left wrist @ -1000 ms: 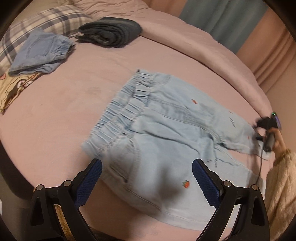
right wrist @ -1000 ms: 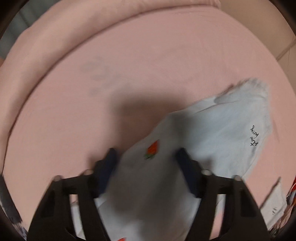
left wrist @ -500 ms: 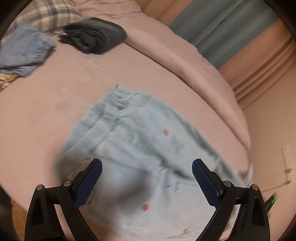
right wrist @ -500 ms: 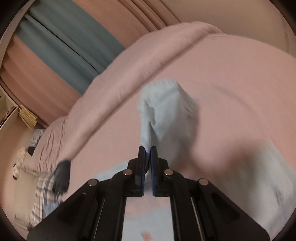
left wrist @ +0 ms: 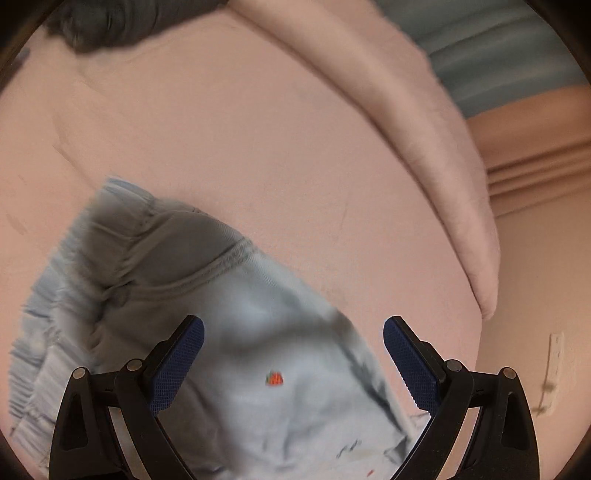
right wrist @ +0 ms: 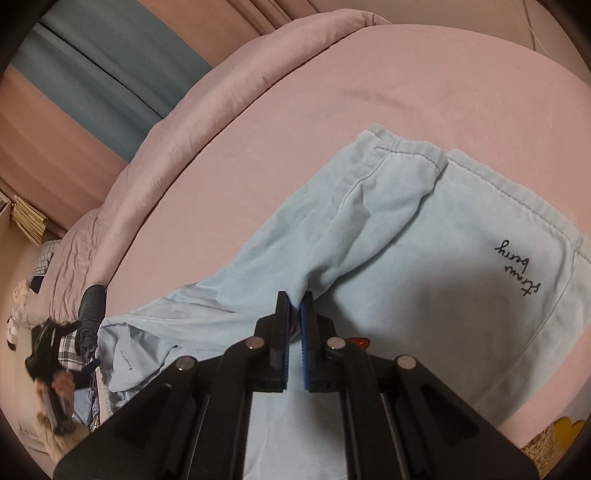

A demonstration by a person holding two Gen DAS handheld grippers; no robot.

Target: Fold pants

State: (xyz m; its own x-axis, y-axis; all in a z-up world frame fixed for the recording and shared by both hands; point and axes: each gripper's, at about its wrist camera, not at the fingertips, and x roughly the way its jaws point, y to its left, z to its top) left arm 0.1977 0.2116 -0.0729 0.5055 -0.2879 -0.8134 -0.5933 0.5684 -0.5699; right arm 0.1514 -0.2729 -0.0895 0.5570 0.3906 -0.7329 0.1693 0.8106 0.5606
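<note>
The light blue pants with small strawberry prints lie on the pink bed. In the left wrist view my left gripper is open and hovers just above them, near the elastic waistband. In the right wrist view my right gripper is shut on a pinched fold of a pant leg. That leg lies over the other leg, which bears black script. The left gripper and the hand holding it show at the far left of that view.
A dark folded garment lies at the head of the bed. A rolled pink duvet runs along the far side, by a blue curtain. A plaid pillow lies near the headboard.
My right gripper has shut on the pant leg and carried it over the other leg. My left gripper has moved down close over the pants, still open.
</note>
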